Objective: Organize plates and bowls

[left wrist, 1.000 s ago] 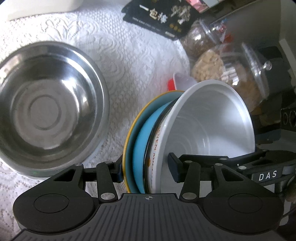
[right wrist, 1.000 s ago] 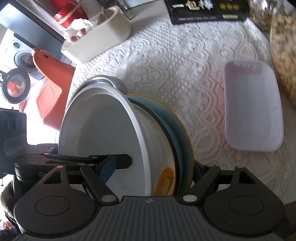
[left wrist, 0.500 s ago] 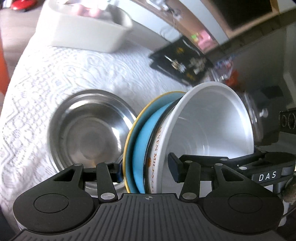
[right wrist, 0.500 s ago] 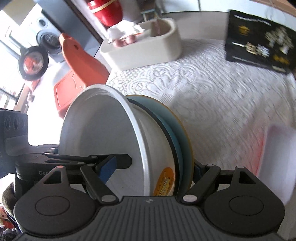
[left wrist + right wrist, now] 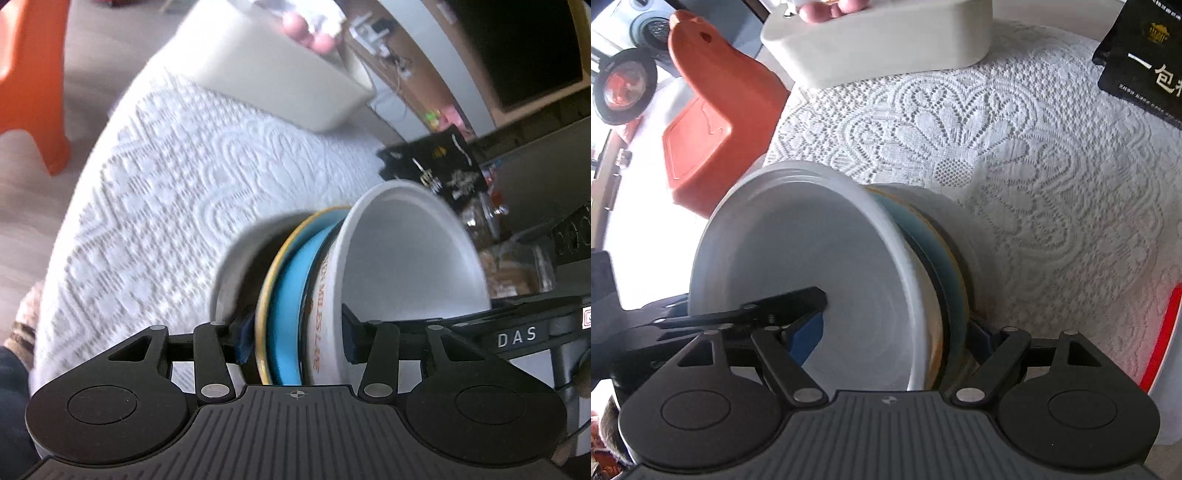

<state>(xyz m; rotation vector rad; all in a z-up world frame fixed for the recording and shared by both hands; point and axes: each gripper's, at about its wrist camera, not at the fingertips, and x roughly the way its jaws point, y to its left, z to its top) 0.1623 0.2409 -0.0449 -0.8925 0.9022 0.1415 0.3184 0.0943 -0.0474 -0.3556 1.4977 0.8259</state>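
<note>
Left wrist view: the left gripper [image 5: 295, 338] clamps a nested stack by its rim, jaws closing further, one pad behind the yellow plate [image 5: 266, 295], the other inside the white bowl [image 5: 410, 258]. The stack counts one bowl, one blue plate [image 5: 288, 306] and one yellow plate, held above the steel bowl [image 5: 231, 280] on the lace cloth [image 5: 177, 177]. It looks stiff, glossy and likely slippery, breakable if dropped; gripping across all rims is the sound hold.

Right wrist view: the right gripper [image 5: 897, 332] grips the same stack from the opposite rim, one finger inside the bowl [image 5: 798, 266]. Two grips share what seems a moderate weight.
</note>
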